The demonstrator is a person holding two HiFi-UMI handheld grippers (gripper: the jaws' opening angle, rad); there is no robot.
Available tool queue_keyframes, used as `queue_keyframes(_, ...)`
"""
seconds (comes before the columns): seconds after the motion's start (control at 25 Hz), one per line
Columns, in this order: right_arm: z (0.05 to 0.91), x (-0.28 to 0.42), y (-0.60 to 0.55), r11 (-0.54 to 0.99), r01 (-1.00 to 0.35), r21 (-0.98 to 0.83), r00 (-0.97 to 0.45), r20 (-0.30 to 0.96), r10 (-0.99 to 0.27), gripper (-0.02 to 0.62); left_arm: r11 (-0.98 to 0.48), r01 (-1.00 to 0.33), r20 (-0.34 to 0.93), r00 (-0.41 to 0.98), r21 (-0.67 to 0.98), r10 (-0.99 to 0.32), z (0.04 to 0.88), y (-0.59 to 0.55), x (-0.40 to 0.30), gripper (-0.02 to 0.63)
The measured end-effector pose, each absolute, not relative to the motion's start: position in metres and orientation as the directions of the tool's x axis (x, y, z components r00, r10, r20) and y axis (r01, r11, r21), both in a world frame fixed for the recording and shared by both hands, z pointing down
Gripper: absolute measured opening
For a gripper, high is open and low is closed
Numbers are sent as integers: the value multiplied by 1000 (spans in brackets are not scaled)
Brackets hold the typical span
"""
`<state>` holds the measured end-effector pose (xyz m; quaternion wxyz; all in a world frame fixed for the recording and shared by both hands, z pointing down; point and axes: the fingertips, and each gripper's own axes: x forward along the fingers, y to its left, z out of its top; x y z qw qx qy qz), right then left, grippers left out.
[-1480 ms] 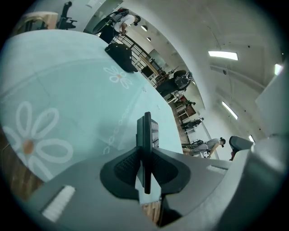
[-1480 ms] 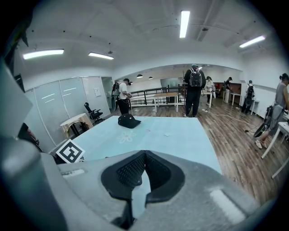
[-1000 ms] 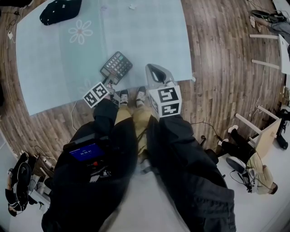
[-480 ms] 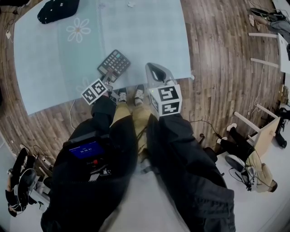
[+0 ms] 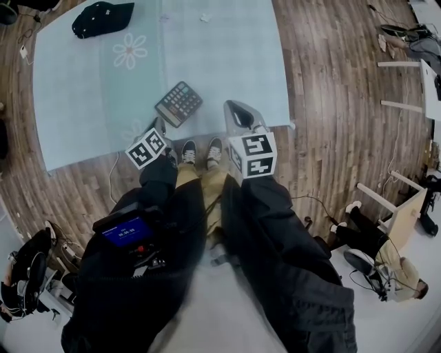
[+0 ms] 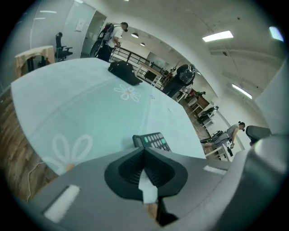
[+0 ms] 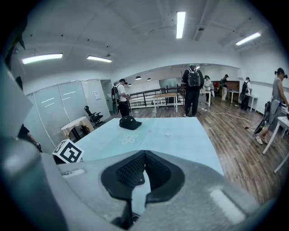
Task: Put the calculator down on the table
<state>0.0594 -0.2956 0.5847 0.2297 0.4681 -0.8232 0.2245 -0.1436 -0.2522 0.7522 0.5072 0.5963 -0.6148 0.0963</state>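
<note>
Head view: calculator (image 5: 178,103) lies flat on the table (image 5: 227,55), keys up, nothing touching it.
Left gripper (image 5: 158,127): jaws have just been closing and now sit together, nothing between them; the left gripper view (image 6: 144,151) shows pad meeting pad.
Calculator vs left tool: just ahead of the tips and slightly to their right, apart from them; only its near end (image 6: 152,140) shows over the jaws.
Right gripper (image 5: 234,107): jaws together at the tips, empty (image 7: 143,155); it hangs over the near table edge.
Calculator vs right tool: off to its left, near, clear of it.
Table: pale blue top, near edge under both tools.
Black cap (image 5: 102,17): far ahead of both tools, toward the left, on the far part of the table (image 6: 124,72) (image 7: 130,122).
Flower print (image 5: 129,50): on the tabletop between the cap and the left tool.
Shoes (image 5: 188,149): on the floor between the two tools.
</note>
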Motion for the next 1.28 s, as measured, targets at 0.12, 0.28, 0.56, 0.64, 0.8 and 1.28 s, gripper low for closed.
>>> queue_keyframes(0.12,575,59,-295,460,-875,-154,-459,569,-682,-3,204,-863,694,208,462,-689,720,-266,-147,2)
queue_keyframes(0.28,554,56,-296,463,-875,-141,-462,528,-713,-3,85,-904,597,204,419,-776,660,-291,-145,2)
queue_keyframes(0.56,510,56,-292,467,-877,-114,-465,448,-764,-3,-191,-906,391,343,378,-854,542,-320,-101,2)
queue_keyframes(0.64,495,56,-296,458,-882,-114,-461,416,-784,-3,-254,-905,342,372,342,-863,513,-325,-91,2)
queue_keyframes(0.8,457,51,-306,452,-889,-72,-448,335,-829,-3,-335,-892,253,414,303,-874,462,-334,-84,2)
queue_keyframes(1.28,358,59,-315,455,-890,37,-449,104,-887,-3,-470,-874,100,482,127,-870,363,-332,-52,2)
